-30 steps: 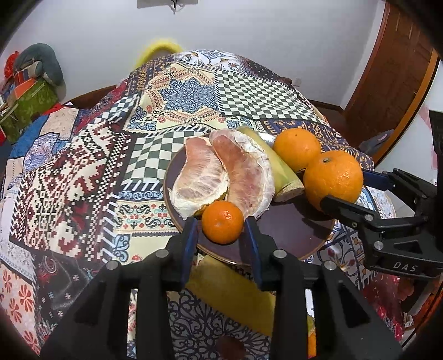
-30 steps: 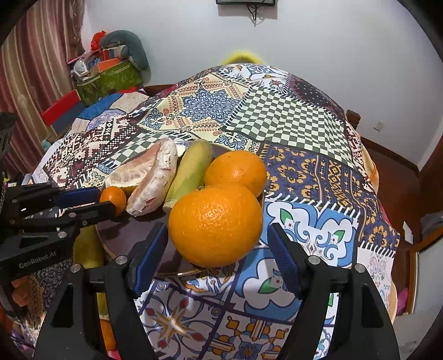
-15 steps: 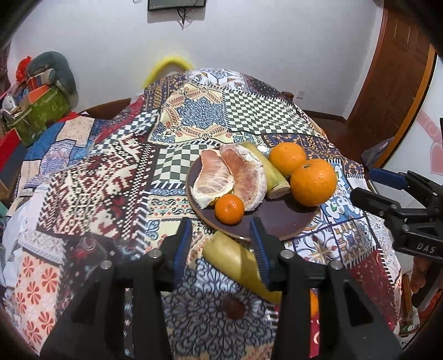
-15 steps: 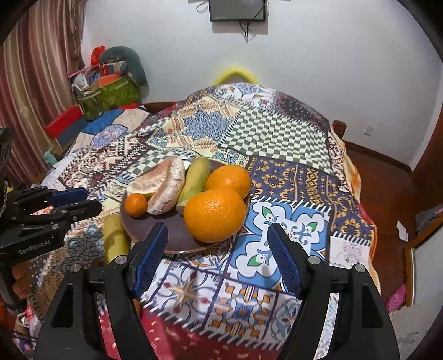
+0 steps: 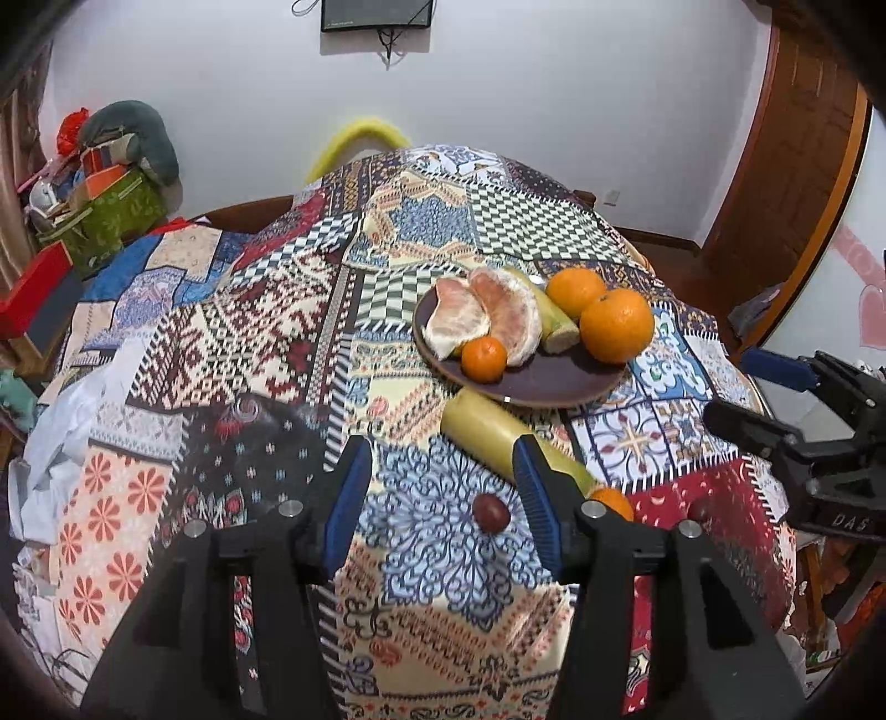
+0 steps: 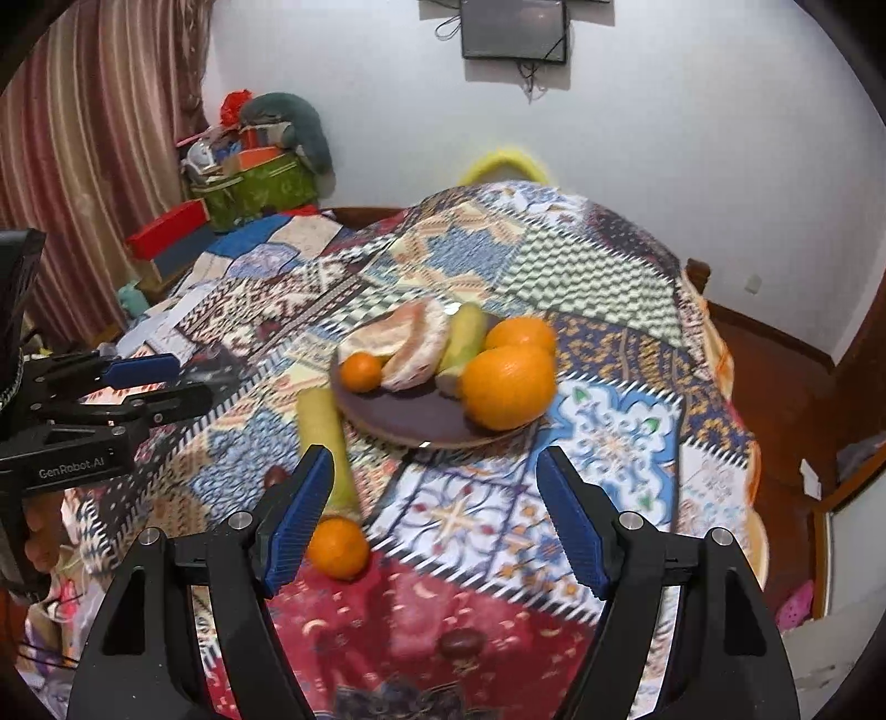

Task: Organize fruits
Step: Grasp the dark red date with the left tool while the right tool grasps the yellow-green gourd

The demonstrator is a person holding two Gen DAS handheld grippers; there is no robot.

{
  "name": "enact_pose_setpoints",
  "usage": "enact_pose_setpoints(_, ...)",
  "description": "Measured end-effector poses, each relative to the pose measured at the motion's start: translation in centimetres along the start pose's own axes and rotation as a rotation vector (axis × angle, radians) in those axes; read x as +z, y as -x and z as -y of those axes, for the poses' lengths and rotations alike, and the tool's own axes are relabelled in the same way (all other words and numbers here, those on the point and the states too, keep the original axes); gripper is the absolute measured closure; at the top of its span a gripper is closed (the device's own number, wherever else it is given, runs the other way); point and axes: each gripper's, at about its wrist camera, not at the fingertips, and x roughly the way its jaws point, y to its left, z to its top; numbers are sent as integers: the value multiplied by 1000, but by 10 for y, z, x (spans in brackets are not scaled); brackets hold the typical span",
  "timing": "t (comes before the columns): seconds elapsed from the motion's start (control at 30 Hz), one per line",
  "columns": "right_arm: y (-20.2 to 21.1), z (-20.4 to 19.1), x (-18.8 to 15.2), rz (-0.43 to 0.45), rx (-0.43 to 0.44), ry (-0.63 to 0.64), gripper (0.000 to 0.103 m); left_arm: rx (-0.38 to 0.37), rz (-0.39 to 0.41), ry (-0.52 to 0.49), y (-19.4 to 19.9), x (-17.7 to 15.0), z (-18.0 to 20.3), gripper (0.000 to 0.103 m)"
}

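Tools apart, seemingly above table edge

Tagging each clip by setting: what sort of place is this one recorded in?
Probably a lived-in room at home: a round table under a patchwork tablecloth, a wall-mounted screen, striped curtains and boxes piled in a corner.

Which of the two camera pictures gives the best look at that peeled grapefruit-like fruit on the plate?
The left wrist view: the peeled fruit is sharp there, both pale pink segments showing in full on the plate. In the right wrist view the peeled fruit is motion-blurred, and seen more side-on, partly behind the small orange.
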Motion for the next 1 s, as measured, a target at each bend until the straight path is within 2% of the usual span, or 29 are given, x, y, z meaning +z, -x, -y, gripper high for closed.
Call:
enact_pose_setpoints(0.3, -35, -20, -8, -55, 26, 0, 30, -49, -96, 20, -30, -28, -5, 50)
enact_pose_setpoints(0.57, -40, -16, -14, -75, 68, -16, 33, -89, -156, -6, -64, -34, 9, 50)
enact_pose_setpoints(0.63, -42, -14, -15, -83, 79, -20, 37, -90, -162, -8, -69, -34, 11, 53)
enact_pose_setpoints(0.8, -42, -13, -15, -84, 90, -23, 40, -100, -169, -10, -78, -34, 14, 59)
enact_pose_setpoints(1.0, -42, -12, -14, -78, 97, -26, 40, -121, -175, 4, -83, -31, 13, 75)
